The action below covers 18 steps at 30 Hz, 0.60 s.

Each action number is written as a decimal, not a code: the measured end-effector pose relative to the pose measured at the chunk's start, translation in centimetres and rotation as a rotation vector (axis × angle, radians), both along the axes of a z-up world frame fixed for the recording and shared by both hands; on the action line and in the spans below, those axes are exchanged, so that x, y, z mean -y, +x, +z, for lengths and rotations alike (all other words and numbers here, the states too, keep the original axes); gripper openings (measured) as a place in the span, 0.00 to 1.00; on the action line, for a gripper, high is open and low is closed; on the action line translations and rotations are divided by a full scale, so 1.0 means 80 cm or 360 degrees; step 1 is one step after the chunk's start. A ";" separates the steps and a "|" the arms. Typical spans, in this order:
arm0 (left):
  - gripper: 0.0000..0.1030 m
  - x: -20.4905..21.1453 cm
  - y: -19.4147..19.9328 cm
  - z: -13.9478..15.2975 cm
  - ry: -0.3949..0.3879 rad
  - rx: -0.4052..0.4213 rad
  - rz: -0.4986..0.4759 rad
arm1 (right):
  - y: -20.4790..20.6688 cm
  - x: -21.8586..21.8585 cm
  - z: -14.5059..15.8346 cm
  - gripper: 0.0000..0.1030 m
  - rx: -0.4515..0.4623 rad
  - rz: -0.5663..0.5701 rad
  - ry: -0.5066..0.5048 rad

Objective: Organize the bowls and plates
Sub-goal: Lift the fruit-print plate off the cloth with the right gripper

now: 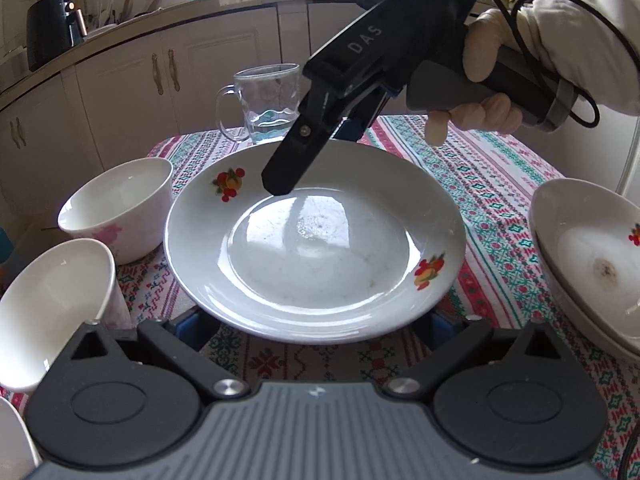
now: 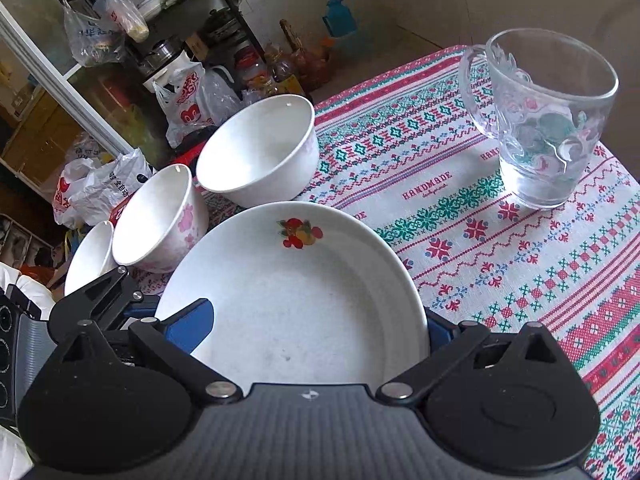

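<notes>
Left gripper is straddling, jaws wide, the fruit-print plate on the tablecloth while right gripper is gripping its far rim (keep it level, probably heading for the stack).

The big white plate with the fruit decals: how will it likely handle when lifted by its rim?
The plate looks like glazed ceramic, with window glare on its well, so it is probably rigid but slippery between gripper fingers. It is wide and shallow, so a one-sided rim hold would likely let it sag or tilt. It is probably breakable, and the bowls stand close by.
</notes>
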<state>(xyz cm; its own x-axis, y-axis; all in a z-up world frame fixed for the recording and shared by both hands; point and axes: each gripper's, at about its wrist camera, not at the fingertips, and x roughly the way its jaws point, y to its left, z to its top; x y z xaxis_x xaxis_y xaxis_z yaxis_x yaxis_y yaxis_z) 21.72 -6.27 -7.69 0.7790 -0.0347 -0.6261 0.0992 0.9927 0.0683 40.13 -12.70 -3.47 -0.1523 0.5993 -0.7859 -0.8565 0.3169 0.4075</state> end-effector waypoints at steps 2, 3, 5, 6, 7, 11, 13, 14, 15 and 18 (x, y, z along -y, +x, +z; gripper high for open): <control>0.97 0.000 -0.002 0.003 0.0002 0.0002 -0.0011 | -0.004 0.002 0.005 1.00 0.0010 -0.0004 0.0005; 0.97 0.000 -0.004 0.005 0.0002 0.0003 -0.0018 | -0.005 0.004 0.007 1.00 0.0014 -0.0007 0.0007; 0.97 -0.001 -0.008 0.009 -0.0001 0.0002 -0.0032 | -0.009 0.006 0.011 1.00 0.0018 -0.0013 0.0018; 0.97 -0.001 -0.010 0.010 -0.0003 0.0001 -0.0039 | -0.010 0.008 0.013 1.00 0.0018 -0.0019 0.0022; 0.97 -0.001 -0.011 0.012 -0.0003 -0.0002 -0.0045 | -0.013 0.009 0.016 1.00 0.0021 -0.0025 0.0022; 0.97 0.002 -0.020 0.021 0.0006 0.0003 -0.0073 | -0.025 0.014 0.024 1.00 0.0048 -0.0038 0.0014; 0.97 0.004 -0.025 0.025 0.0005 0.0007 -0.0089 | -0.031 0.018 0.029 1.00 0.0055 -0.0051 0.0018; 0.97 0.004 -0.027 0.027 0.0001 0.0006 -0.0099 | -0.034 0.020 0.031 1.00 0.0057 -0.0056 0.0021; 0.97 0.004 -0.029 0.029 -0.0005 0.0003 -0.0107 | -0.036 0.023 0.033 1.00 0.0056 -0.0062 0.0023; 0.97 0.005 -0.034 0.032 -0.0020 -0.0016 -0.0135 | -0.048 0.030 0.040 1.00 0.0073 -0.0075 0.0021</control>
